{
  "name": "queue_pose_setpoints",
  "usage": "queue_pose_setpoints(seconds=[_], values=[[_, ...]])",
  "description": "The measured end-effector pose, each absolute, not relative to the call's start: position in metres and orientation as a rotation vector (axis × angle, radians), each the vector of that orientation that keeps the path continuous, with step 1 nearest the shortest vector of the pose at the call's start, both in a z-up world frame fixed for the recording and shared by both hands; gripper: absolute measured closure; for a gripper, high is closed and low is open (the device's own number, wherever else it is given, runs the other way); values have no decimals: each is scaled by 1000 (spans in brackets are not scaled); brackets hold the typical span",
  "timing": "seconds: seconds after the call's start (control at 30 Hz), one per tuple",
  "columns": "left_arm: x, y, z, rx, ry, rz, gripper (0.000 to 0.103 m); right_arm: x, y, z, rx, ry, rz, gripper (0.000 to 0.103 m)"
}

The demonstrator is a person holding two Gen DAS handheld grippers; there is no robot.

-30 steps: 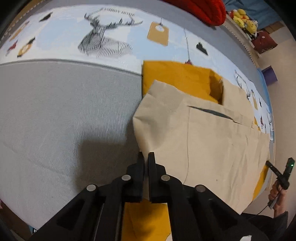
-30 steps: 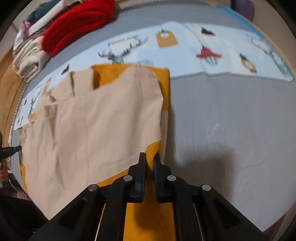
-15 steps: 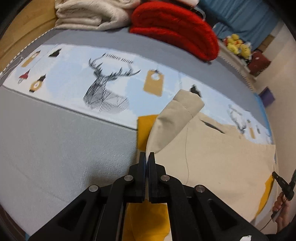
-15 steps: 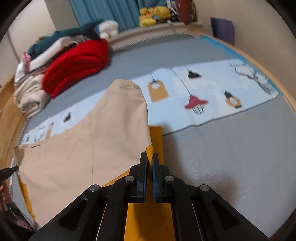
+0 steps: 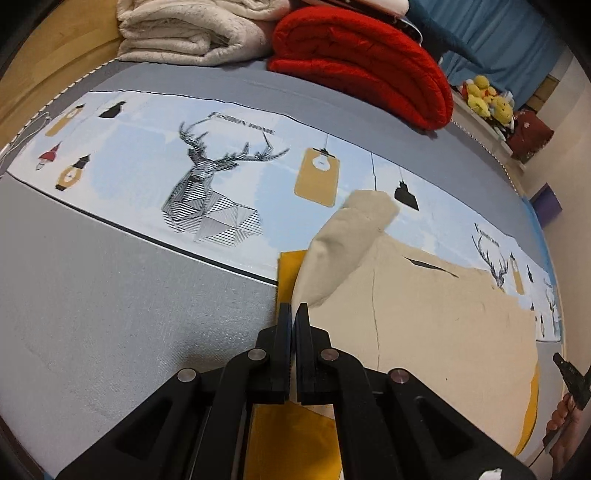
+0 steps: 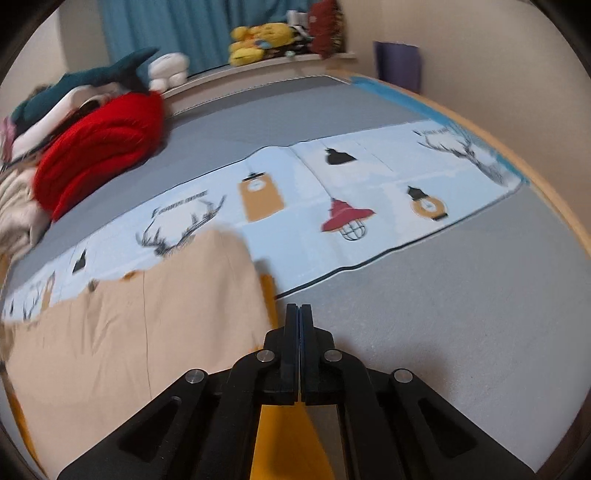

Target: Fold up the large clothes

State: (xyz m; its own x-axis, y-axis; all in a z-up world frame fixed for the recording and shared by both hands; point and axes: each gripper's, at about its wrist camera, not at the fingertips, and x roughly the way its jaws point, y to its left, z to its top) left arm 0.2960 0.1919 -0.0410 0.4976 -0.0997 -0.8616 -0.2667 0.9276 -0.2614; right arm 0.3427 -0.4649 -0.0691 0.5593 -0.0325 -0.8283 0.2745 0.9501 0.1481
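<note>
A large beige garment (image 5: 424,317) lies spread over a yellow sheet (image 5: 288,266) on the grey bed (image 5: 110,295). My left gripper (image 5: 293,308) is shut on the garment's near left edge. From its tips a fold of beige cloth rises up and away. In the right wrist view the same garment (image 6: 129,332) lies blurred to the left. My right gripper (image 6: 299,308) stands just right of the cloth's edge, over the grey cover. Its jaws are closing, pressed together, and no cloth shows between them. The yellow sheet (image 6: 267,291) peeks out beside them.
A pale blue printed band (image 5: 221,166) with deer and lamps crosses the bed. Folded red (image 5: 362,62) and cream (image 5: 192,33) blankets are stacked at the far side. Soft toys (image 6: 258,37) sit on a ledge. A hand (image 5: 561,424) with a black tool shows at the right edge.
Both cameras have tipped up, showing more of the far bed. The left gripper has lifted its fold of beige cloth. The cloth raised at the right gripper's tips now lies to its left.
</note>
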Motion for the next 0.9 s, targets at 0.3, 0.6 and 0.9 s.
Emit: queue_pose_setpoints(seconds=[0.3,0.6,0.9], values=[[307,184,-57,-315,1102,96,97,354,-462,-101,363,1098,-32,65],[309,189,-71,-341,1138,92,89,357,-433,-121,263,1191,28,55],[311,188,-38,-336,951,149,102,351,-436,-72,274,926,-47,101]])
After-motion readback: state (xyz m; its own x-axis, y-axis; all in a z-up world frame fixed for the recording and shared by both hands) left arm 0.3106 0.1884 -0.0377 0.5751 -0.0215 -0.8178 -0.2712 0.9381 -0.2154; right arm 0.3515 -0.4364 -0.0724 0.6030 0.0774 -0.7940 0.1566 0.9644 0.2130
